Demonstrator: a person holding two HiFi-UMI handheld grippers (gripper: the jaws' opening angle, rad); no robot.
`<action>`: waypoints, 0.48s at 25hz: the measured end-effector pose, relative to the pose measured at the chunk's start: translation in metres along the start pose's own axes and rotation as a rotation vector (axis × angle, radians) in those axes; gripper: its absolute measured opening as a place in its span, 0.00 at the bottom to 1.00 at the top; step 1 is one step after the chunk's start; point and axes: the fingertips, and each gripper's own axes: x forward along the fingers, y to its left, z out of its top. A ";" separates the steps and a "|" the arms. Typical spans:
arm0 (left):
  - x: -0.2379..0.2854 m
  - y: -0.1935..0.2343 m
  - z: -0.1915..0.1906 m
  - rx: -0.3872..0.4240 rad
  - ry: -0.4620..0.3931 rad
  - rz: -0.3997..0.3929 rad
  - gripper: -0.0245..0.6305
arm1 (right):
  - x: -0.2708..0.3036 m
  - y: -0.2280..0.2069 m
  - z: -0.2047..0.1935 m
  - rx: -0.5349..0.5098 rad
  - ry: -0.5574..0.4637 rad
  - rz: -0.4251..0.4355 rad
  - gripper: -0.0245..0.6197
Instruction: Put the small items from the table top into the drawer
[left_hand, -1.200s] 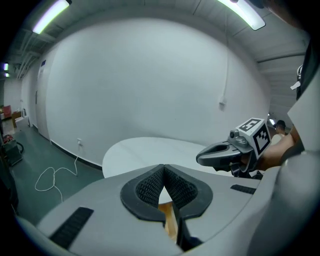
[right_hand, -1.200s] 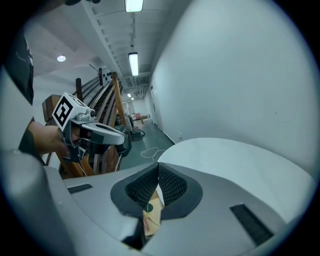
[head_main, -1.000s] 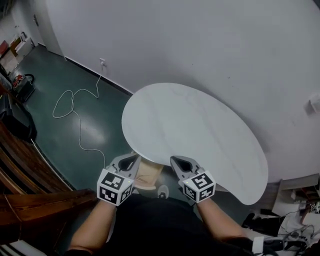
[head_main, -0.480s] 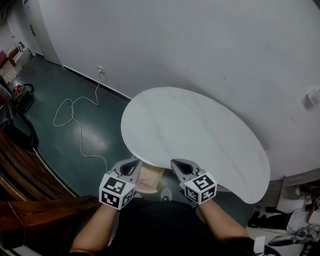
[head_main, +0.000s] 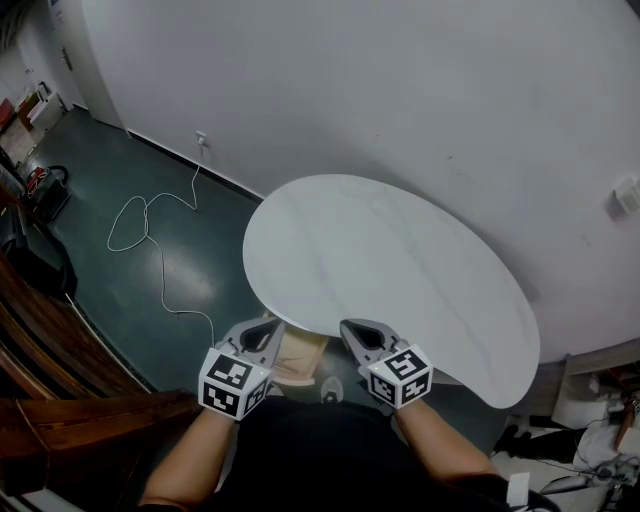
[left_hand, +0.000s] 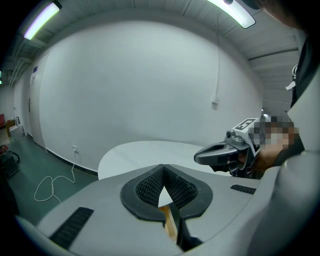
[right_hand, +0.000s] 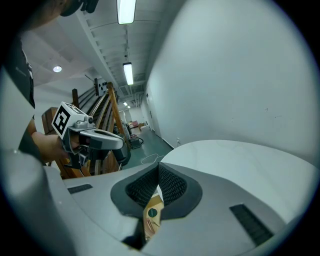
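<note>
The white kidney-shaped table (head_main: 400, 260) has a bare top; no small items show on it. Under its near edge, a tan wooden drawer (head_main: 297, 352) sticks out between my two grippers. My left gripper (head_main: 270, 328) hangs over the drawer's left side, its jaws shut with nothing in them. The right gripper (head_main: 352, 328) is at the drawer's right side, also shut and holding nothing. In the right gripper view, the drawer (right_hand: 156, 204) shows under the jaws with a small green round item (right_hand: 152, 212) in it. A strip of the drawer (left_hand: 170, 220) shows in the left gripper view.
A white cable (head_main: 140, 215) loops over the green floor to a wall socket (head_main: 202, 134). Dark wooden furniture (head_main: 40, 340) stands at the left. Clutter (head_main: 600, 420) lies on the floor at the right. A white wall runs behind the table.
The head view has shifted slightly since one second ago. Both grippers hold nearly the same place at the table's near edge, still shut.
</note>
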 end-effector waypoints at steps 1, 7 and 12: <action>0.000 0.000 0.000 0.000 -0.001 0.001 0.06 | 0.000 0.000 0.000 0.002 -0.001 0.000 0.05; 0.002 0.001 0.002 0.000 0.000 0.004 0.06 | -0.001 -0.001 0.000 0.008 -0.001 0.001 0.05; 0.004 0.000 0.002 -0.003 0.004 0.007 0.06 | -0.002 -0.005 0.000 0.020 -0.007 -0.001 0.05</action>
